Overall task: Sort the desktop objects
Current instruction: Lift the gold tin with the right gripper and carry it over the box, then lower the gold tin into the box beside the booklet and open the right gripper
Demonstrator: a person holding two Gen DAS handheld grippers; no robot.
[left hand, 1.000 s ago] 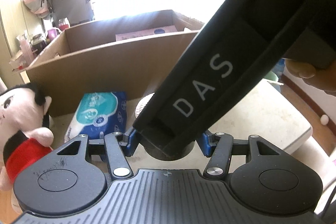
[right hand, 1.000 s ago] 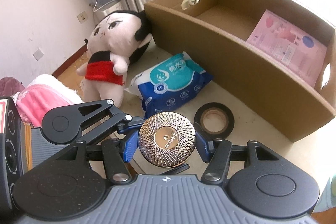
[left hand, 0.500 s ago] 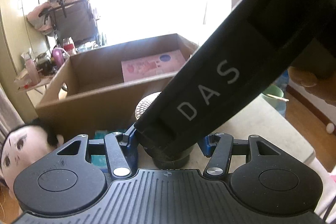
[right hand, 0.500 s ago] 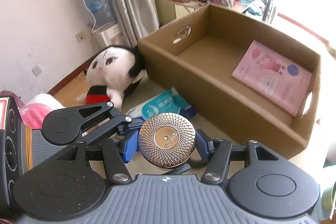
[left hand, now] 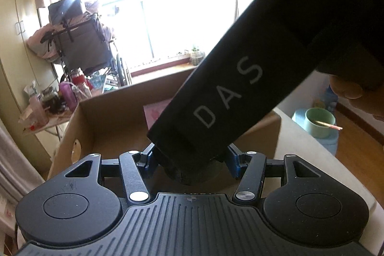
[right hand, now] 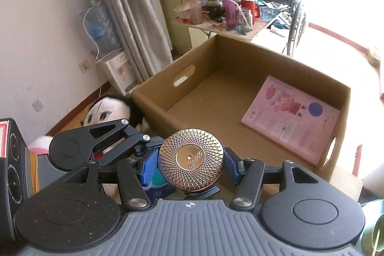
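Gripping a round gold-lidded compact (right hand: 191, 160) between their blue pads (right hand: 149, 163), the jaws of the right gripper (right hand: 190, 163) stand partly apart, spanned by the compact's width. Its patterned lid faces the camera, with a smooth centre disc bearing small lettering too fine to read. In the right wrist view the open cardboard box (right hand: 153, 97) spreads from 12 to 3 o'clock of the compact, and a pink booklet (right hand: 291, 115) lies flat on the box floor at about 2 o'clock, against the right wall. A plush doll (right hand: 105, 112) with black hair peeks out at 10 o'clock, just beside the box's near left corner. The left gripper (right hand: 153, 144) reaches in from 9 o'clock, its tip right next to the compact.

In the left wrist view the left gripper (left hand: 192, 163) has its jaws closed about as narrow as they get, pinching a dark round thing (left hand: 192, 175) whose upper part is hidden behind the right gripper's black body marked DAS (left hand: 228, 92); I cannot tell for certain what it is. A hand (left hand: 355, 92) shows at 3 o'clock. The box (left hand: 112, 116) lies at 11 o'clock, and a green cup (left hand: 320, 122) stands at 3 o'clock, well apart.
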